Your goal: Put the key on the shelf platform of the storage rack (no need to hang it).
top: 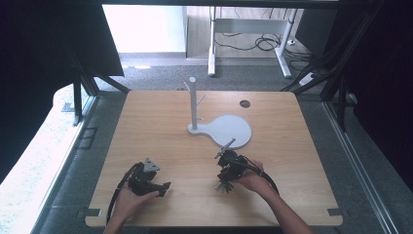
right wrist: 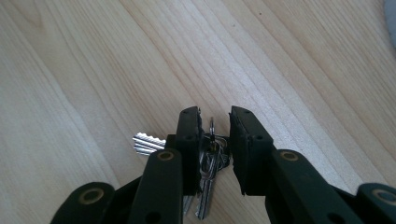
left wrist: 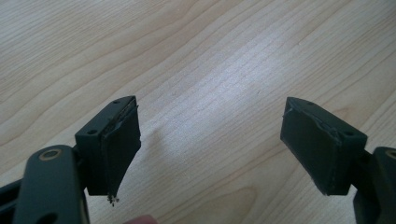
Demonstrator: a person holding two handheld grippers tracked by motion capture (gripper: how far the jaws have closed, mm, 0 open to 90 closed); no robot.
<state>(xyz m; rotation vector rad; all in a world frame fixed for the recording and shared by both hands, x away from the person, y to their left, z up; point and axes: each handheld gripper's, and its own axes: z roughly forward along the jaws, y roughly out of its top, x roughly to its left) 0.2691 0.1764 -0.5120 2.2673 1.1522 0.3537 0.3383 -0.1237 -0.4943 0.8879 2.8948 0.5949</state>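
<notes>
Your two hands come in from the bottom of the high view, each holding a hand-held gripper over the near part of the worktop (top: 146,122). From up there your right hand-held gripper (top: 225,184) is a dark cluster with small metal pieces hanging beneath it; its own view tells you what they are: a bunch of keys (right wrist: 205,179) on a ring, pinched between the two black jaws, which stand nearly together around the ring. One toothed key blade sticks out sideways past the left jaw, and two more hang down toward the wood. Your left hand-held gripper (left wrist: 210,144) has its jaws spread wide with bare pale wood grain between them, gripping nothing; in the high view it sits near the front left, with the grey three-cornered plate on top.

The high view also gives you the layout: a white peg stand (top: 193,105) rises upright from a white base with a round flat part (top: 231,130), just beyond your right hand and near the worktop's middle. A small dark round hole (top: 245,103) sits toward the far edge. Wood lies open to the left of the stand and between your two hands; both hands are close to the near edge
</notes>
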